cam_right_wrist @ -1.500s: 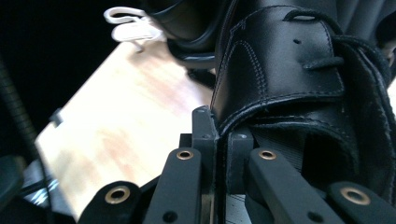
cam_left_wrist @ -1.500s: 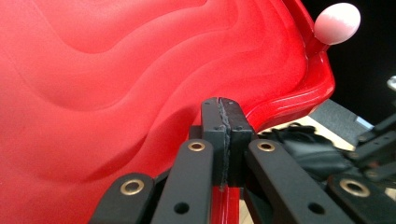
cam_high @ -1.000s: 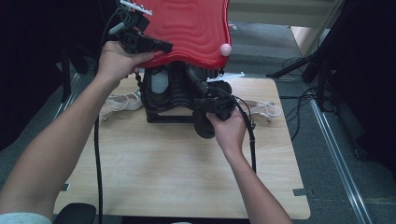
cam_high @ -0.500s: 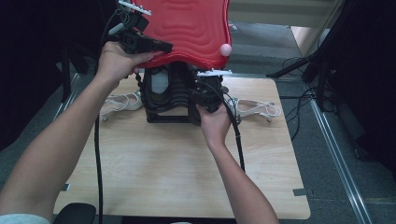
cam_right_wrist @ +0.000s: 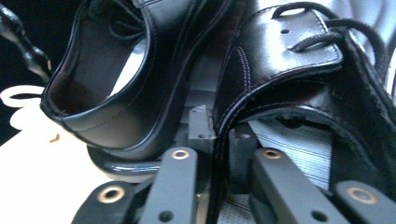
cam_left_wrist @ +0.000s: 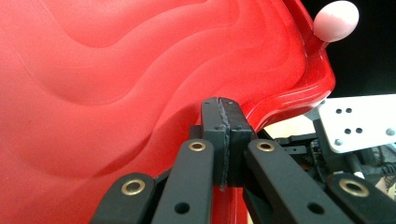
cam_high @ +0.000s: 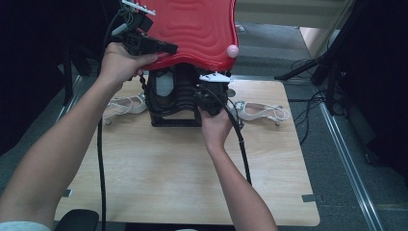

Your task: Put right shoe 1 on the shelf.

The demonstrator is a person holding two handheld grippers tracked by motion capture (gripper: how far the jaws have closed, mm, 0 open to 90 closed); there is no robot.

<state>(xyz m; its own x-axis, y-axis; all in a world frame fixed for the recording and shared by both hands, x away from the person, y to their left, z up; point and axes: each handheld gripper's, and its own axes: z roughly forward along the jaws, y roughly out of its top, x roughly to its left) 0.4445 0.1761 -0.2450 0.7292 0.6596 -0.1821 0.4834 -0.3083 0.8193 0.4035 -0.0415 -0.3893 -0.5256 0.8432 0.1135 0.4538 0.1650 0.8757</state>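
Red lid — raised wavy ridge pattern, pale pink knob | black glossy lace-up shoes — dark stitching, black laces | white strappy sandals | light wood-grain table | black grippers, brass-coloured rivets

Red lid raised over a case holding black shoes

The glossy red lid, moulded in wavy ridges with a pale pink knob at its edge, stands tilted up above the dark case at the table's far side. Two black leather lace-up shoes stand upright inside, side by side.
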